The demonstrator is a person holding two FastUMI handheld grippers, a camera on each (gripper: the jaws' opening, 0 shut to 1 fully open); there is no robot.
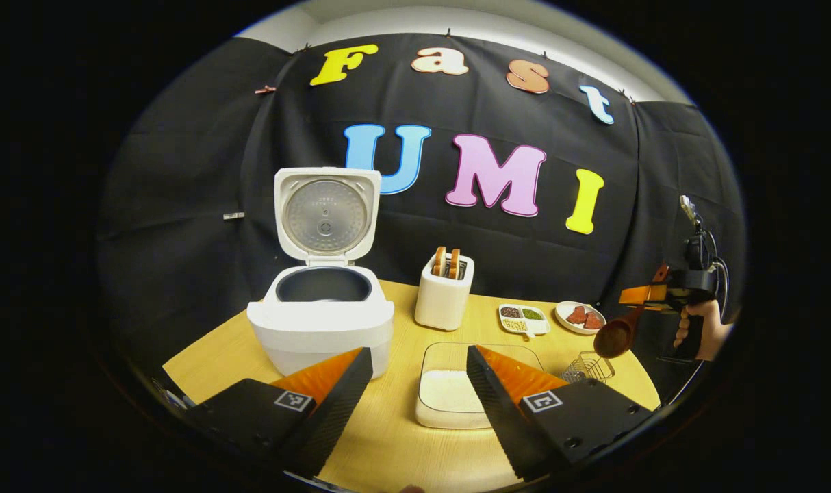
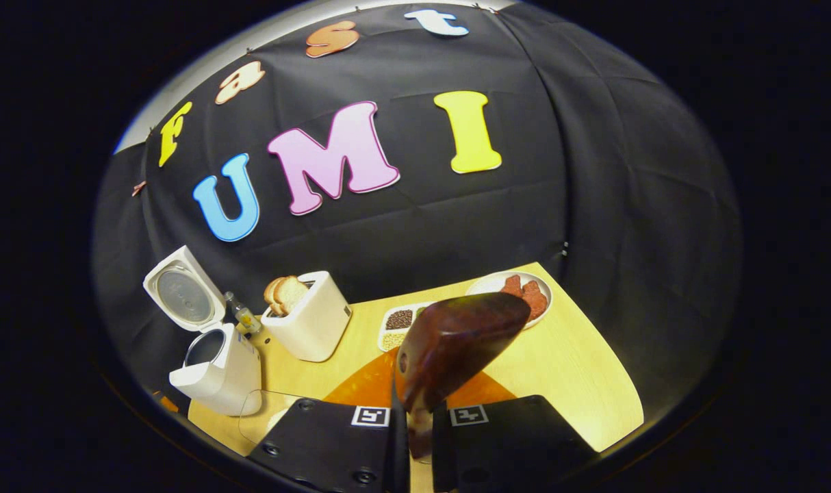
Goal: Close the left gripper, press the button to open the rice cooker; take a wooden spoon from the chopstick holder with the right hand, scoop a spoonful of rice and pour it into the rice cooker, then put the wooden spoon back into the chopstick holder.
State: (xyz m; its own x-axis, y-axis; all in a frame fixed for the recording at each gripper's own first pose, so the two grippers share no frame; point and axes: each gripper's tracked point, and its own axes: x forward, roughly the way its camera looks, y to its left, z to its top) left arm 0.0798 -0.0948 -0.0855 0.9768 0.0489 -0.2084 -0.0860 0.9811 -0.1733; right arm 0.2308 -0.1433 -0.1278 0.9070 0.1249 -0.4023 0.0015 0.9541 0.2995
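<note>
Spoon status: your right gripper point(image 2: 413, 438) has its fingers pinched on the handle of the wooden spoon point(image 2: 456, 342), with the bowl sticking out ahead of the fingertips, over the worktop point(image 2: 580, 383). From the left gripper view you can see that same spoon point(image 1: 615, 335) hanging bowl-down off the right gripper, held by your hand point(image 1: 703, 329), above the wire chopstick holder point(image 1: 589, 366) at the worktop's right edge. Your left gripper point(image 1: 419, 383) has its fingers spread wide, nothing between them, hovering in front of the rice container point(image 1: 450, 390). The rice cooker point(image 1: 322, 322) sits just left of that container, lid up, inner pot exposed. Toaster point(image 1: 444, 294), divided dish point(image 1: 523, 319) and plate point(image 1: 580, 316) sit behind, apart from both grippers.
</note>
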